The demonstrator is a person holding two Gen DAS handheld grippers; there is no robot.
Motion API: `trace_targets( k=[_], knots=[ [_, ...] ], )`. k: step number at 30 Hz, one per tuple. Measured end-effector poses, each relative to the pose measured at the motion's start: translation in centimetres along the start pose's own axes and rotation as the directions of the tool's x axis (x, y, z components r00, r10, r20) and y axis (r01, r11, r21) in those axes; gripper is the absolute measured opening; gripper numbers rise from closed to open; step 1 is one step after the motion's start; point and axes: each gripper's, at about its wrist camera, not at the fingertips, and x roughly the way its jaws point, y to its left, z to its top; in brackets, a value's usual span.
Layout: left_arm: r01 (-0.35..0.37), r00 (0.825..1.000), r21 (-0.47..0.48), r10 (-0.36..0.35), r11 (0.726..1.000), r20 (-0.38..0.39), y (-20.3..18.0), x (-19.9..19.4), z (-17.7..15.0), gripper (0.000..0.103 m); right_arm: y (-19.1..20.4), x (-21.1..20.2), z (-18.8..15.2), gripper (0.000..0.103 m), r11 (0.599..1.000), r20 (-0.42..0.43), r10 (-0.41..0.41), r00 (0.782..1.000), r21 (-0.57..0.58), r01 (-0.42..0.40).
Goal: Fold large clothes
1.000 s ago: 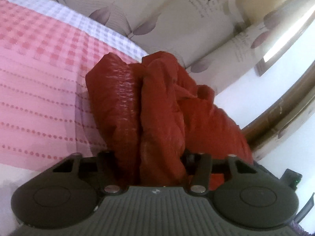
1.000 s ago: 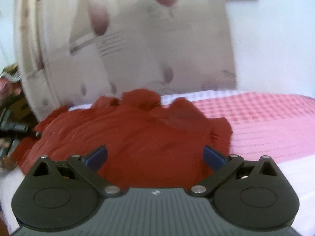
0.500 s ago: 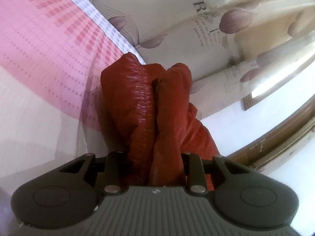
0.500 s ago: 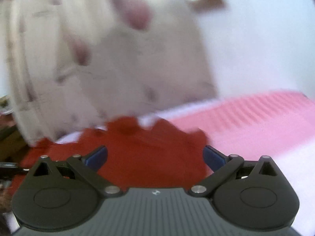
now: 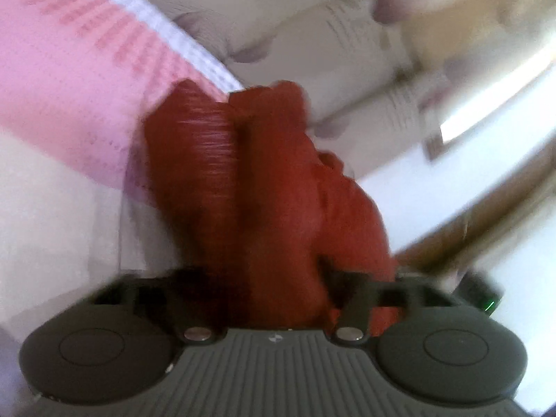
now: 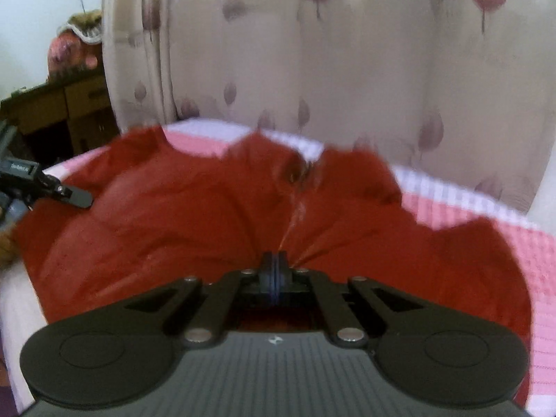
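A large red garment lies spread on a bed with a pink checked sheet. My right gripper is shut on a pinch of the red garment at its near edge, and creases fan out from the fingertips. My left gripper is shut on a thick bunch of the same red garment, which rises between its jaws and hides the fingertips. The left gripper also shows at the left edge of the right wrist view, at the garment's left side.
A cream curtain with purple leaf prints hangs behind the bed. Dark wooden furniture with clutter stands at the left. A wooden frame and white wall are at the right of the left wrist view.
My right gripper was open above the garment and has shut on its near edge. My left gripper keeps its hold on the bunched cloth and has swung, blurring the view.
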Motion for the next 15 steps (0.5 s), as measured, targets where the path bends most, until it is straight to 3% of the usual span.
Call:
trace_targets(
  k=[2,4,9,12,15],
  knots=[
    [0.033,0.998,-0.070,-0.029,0.997,0.060,-0.9,-0.7,0.1,0.030,-0.5,0.7,-0.9,0.000,0.995,-0.006,0.041,0.999,0.094,-0.040],
    [0.076,0.995,-0.072,-0.070,0.995,0.077,-3.4,-1.1,0.4,0.030,-0.8,1.5,-1.4,0.000,0.988,-0.011,0.054,0.999,0.147,-0.051],
    [0.158,0.987,0.052,-0.160,0.986,0.036,-14.7,0.2,1.7,0.030,-0.5,2.3,-2.2,0.000,0.950,0.023,0.080,0.997,0.300,-0.083],
    [0.160,0.987,0.142,-0.161,0.977,0.000,-21.1,4.2,1.9,0.033,-0.5,2.9,-2.9,0.000,0.878,0.084,0.161,0.983,0.443,-0.181],
    [0.138,0.990,0.246,-0.139,0.959,-0.016,-24.8,9.6,1.0,0.036,-0.9,3.2,-3.5,0.000,0.784,0.141,0.234,0.962,0.557,-0.273]
  ],
)
